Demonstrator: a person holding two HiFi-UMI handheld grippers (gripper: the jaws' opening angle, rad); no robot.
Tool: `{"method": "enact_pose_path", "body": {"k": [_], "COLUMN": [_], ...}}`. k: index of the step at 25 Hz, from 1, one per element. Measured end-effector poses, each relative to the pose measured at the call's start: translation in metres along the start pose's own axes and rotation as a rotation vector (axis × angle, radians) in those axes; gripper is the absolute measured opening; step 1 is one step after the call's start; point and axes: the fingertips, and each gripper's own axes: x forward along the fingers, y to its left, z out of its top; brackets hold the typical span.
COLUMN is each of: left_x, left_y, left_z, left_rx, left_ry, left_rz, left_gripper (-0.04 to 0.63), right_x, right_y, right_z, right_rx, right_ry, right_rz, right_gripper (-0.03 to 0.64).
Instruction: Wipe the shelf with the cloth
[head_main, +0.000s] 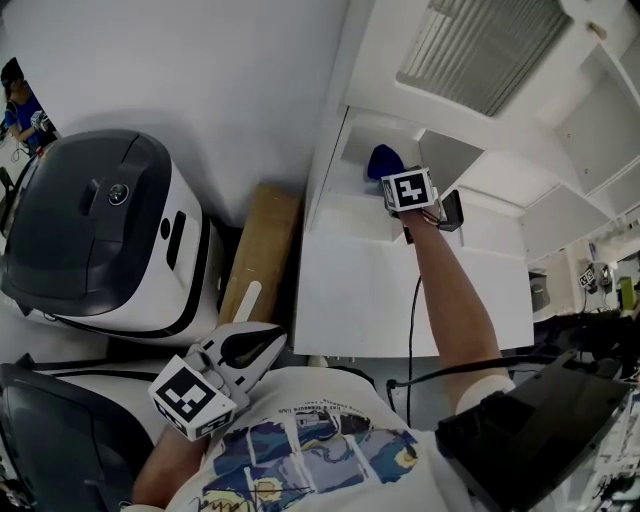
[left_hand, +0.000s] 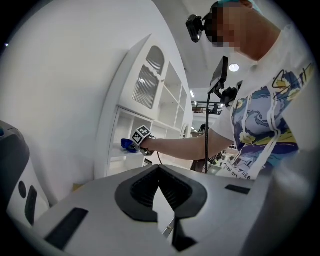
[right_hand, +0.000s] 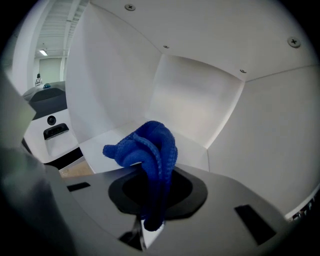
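As right gripper (right_hand: 145, 227) pinches it, blue cloth (right_hand: 147, 145) bunches — ribbed; lumpy.

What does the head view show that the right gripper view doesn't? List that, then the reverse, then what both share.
Head view only: the left gripper held low by the person's printed shirt, the person's right forearm, and the marker cube on the right gripper. Right gripper view only: the jaws shut on the cloth, and screws in the compartment's ceiling. Both: the cloth inside the white shelf compartment, and the white-and-black machine.
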Motion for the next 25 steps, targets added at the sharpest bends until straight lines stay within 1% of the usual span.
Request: {"method": "enact_pose_path", "body": {"k": [5, 9, 14, 20, 25], "left_x": [0.006, 0.009, 0.009, 0.005, 0.000], "left_y": [-0.003, -0.005, -0.005, -0.006, -0.006], "left_z": [0.002, 0.004, 0.004, 0.004, 0.001], "left_rx": [0.012, 0.018, 0.020, 0.017, 0.011], "left_ry": [0.004, 0.003, 0.004, 0.004, -0.001], "left_rz": [-0.020, -0.028, -0.022, -0.006, 0.013], "left_gripper": [0.012, 0.011, 0.011, 0.012, 0.011], "right_x": [-0.004, -0.006, -0.006, -0.013, -0.023], "right_y": [-0.024, -0.036, -0.037, -0.006, 0.037], "right_z": [-0.014, -0.021, -0.021, 0.002, 0.025], "right_rx": [0.016, 0.032, 0.038, 0.031, 0.035], "right_ry": [0.015, 0.023, 0.009, -0.047, -0.104], "right_rz": [-0.047, -0.064, -0.071, -0.007, 0.089], "right_gripper": [0.064, 0.064, 0.064, 0.064, 0.064]}}
